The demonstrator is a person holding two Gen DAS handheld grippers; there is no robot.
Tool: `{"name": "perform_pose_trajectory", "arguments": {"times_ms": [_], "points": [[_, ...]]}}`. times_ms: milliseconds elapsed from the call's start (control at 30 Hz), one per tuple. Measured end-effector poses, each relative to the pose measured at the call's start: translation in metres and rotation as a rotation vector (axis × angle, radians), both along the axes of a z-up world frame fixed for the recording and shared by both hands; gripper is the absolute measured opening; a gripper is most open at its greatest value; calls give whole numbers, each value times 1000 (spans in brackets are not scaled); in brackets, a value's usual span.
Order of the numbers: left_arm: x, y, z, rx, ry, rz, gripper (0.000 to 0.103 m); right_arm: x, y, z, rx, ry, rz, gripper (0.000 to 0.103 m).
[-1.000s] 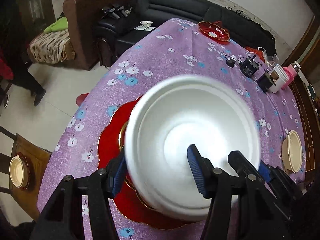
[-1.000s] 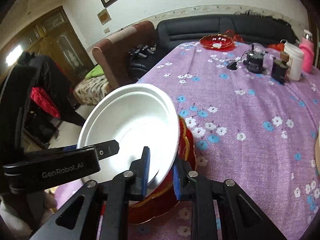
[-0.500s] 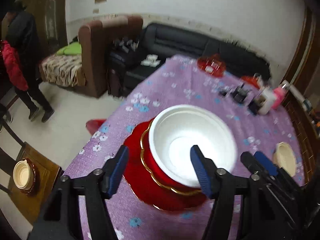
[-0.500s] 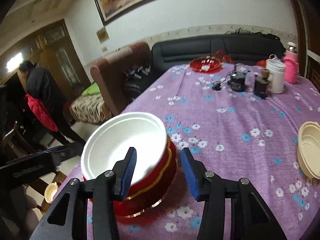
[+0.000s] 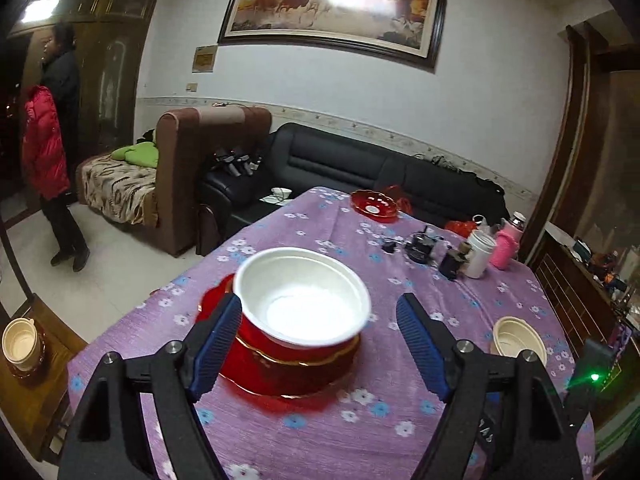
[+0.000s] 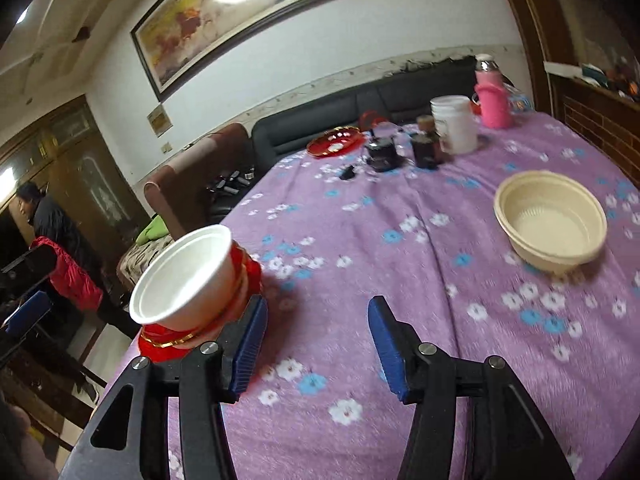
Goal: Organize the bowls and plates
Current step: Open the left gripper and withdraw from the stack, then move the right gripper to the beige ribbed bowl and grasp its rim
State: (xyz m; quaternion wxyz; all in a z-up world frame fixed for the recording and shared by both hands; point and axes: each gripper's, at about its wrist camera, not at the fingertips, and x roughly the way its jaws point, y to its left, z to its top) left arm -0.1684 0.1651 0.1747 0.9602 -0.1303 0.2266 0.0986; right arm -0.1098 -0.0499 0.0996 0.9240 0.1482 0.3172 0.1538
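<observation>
Left wrist view: a white bowl (image 5: 302, 298) sits nested in a red gold-rimmed bowl (image 5: 280, 364) on a red plate (image 5: 256, 384), on the near left part of a table under a purple flowered cloth (image 5: 340, 436). The left gripper (image 5: 320, 346) hangs short of this stack; its jaws, which have just been opening, stand wide apart with nothing clamped. A cream bowl (image 5: 519, 338) lies alone to the right, and a red dish (image 5: 374, 206) at the far end.

Right wrist view: the right gripper (image 6: 318, 344), its jaws likewise just opened and empty, points at bare cloth between the stack and the cream bowl. One stack looks done; the cream bowl and far dish appear left to gather.
</observation>
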Motion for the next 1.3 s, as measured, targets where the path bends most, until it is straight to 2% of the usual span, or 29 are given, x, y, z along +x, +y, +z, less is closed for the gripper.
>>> {"name": "perform_pose_trajectory", "arguments": {"times_ms": [133,400,567,733,1000,1300], "points": [[0,-20,-4,41,18,-51,80,-9,-10,-7,-12,5,-26,57],[7,-56,-25,3,72,-183,83,-28,-29,-22,-55,48,-65,57],[5,-84,-34,38,100,-263,83,-36,-47,-25,-80,52,-100,57],[5,-107,-44,69,116,-329,83,-35,-66,-34,-57,101,-150,57],[20,-128,-61,14,161,-408,83,-58,-88,-27,-131,88,-230,57],[31,-146,-71,19,185,-445,83,-57,-109,-36,-141,122,-269,57]]}}
